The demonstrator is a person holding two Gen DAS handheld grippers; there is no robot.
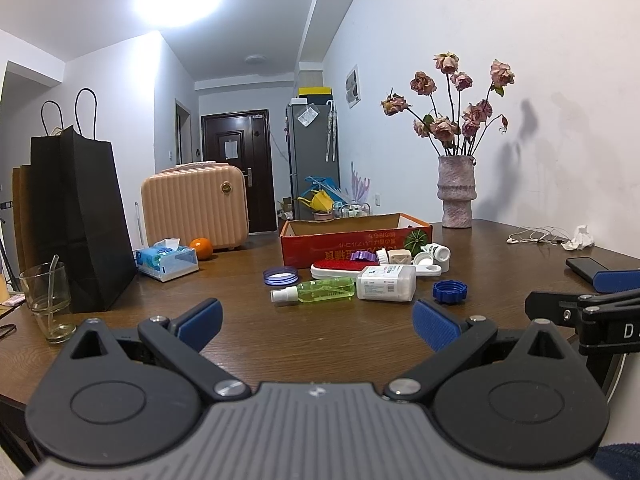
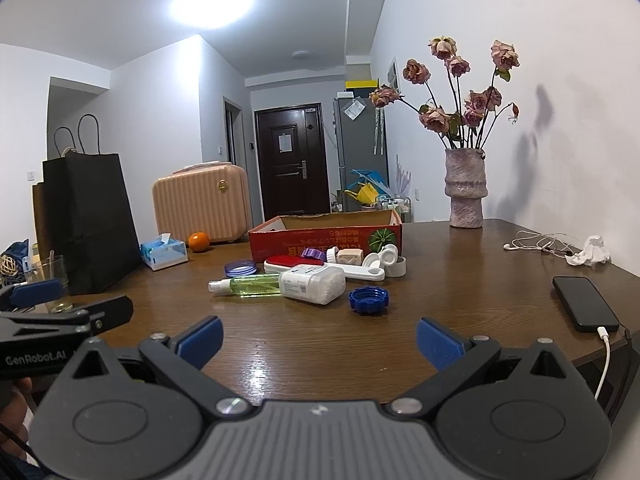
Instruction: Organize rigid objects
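Note:
A red cardboard box [image 1: 352, 238] [image 2: 320, 236] stands open on the brown table. In front of it lie small items: a green spray bottle [image 1: 320, 291] [image 2: 250, 283], a white cotton-swab tub [image 1: 386, 288] [image 2: 314, 283], a blue lid [image 1: 450, 291] [image 2: 369, 300], a purple-rimmed lid [image 1: 281, 275] [image 2: 240, 268], a red-and-white brush [image 1: 340, 267] [image 2: 290, 263] and white caps [image 1: 430, 258] [image 2: 384, 260]. My left gripper [image 1: 318, 326] is open and empty, short of the items. My right gripper [image 2: 320, 338] is open and empty, also short of them.
A black paper bag [image 1: 84, 216] [image 2: 88, 220], a glass [image 1: 48, 300], a tissue box [image 1: 168, 260] and an orange [image 1: 201, 247] stand at the left. A vase of dried roses [image 1: 456, 196] [image 2: 466, 192], earphones [image 2: 536, 244], crumpled tissue [image 2: 592, 254] and a phone [image 2: 584, 304] are at the right.

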